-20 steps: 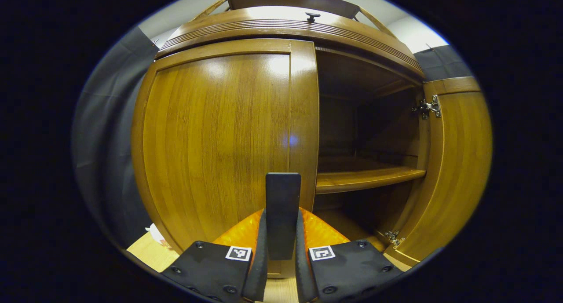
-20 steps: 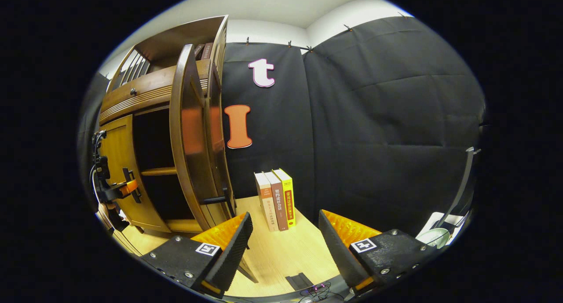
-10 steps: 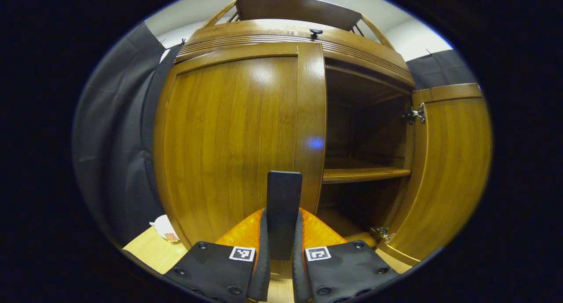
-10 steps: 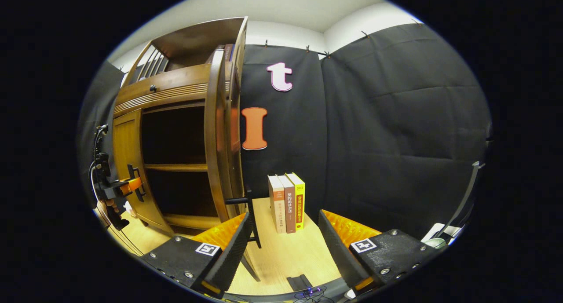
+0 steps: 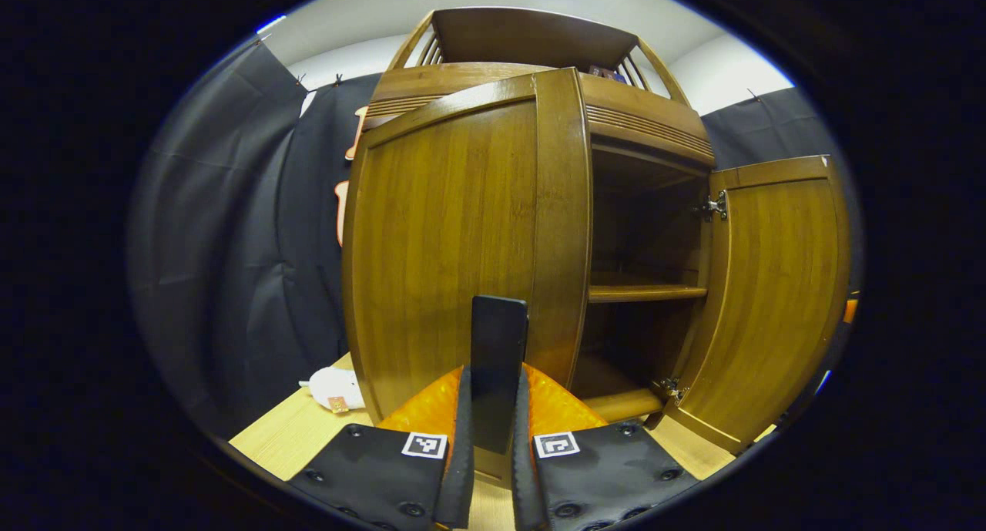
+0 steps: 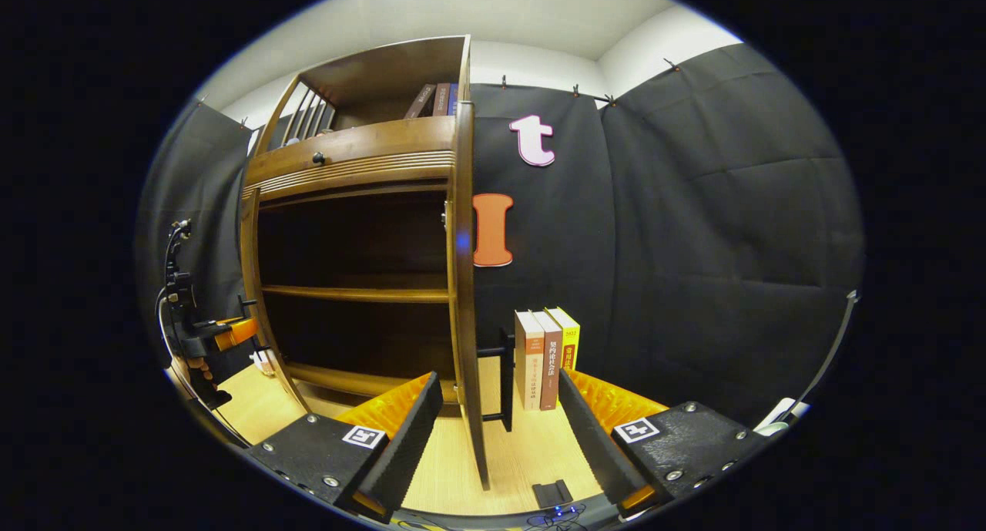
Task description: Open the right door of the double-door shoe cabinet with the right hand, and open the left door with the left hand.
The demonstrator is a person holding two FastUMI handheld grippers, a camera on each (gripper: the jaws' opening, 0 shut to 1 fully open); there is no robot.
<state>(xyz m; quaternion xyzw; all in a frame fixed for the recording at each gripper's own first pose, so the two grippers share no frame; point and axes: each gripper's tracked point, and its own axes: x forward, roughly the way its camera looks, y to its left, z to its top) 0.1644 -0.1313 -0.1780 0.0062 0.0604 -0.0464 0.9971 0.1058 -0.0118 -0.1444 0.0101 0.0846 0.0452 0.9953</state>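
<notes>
Shoe cabinet (image 5: 639, 122): wooden, double-door, standing on a pale wooden floor (image 6: 524, 454) against the black cloth wall; a railed shelf on top and a small dark knob (image 6: 316, 158) on the band above the doors.

Left door (image 5: 462, 238): in the left gripper view swung partly out from the cabinet, its free edge toward the camera. Its dark upright handle (image 5: 498, 361) stands between the fingers of the left gripper (image 5: 493, 454), both fingers pressed against it (jaws narrow, closed on the handle).

Right door (image 5: 770, 300): in the left gripper view swung wide, inner face and two metal hinges (image 5: 715, 206) showing. In the right gripper view the same door (image 6: 464, 284) is seen edge-on, with its dark handle (image 6: 502, 377) projecting on the far side.

Interior: dark, one shelf (image 5: 647, 292) across the middle, bottom board below.

Right gripper (image 6: 493, 431): fingers spread wide, holding nothing; the door edge stands in the gap between them, whether touching cannot be told.

Surroundings: three upright books (image 6: 547, 357) on the floor just beside the right door; a small white soft object (image 5: 333, 388) on the floor left of the cabinet. The left gripper (image 6: 223, 332) also appears at the far left of the right gripper view.
</notes>
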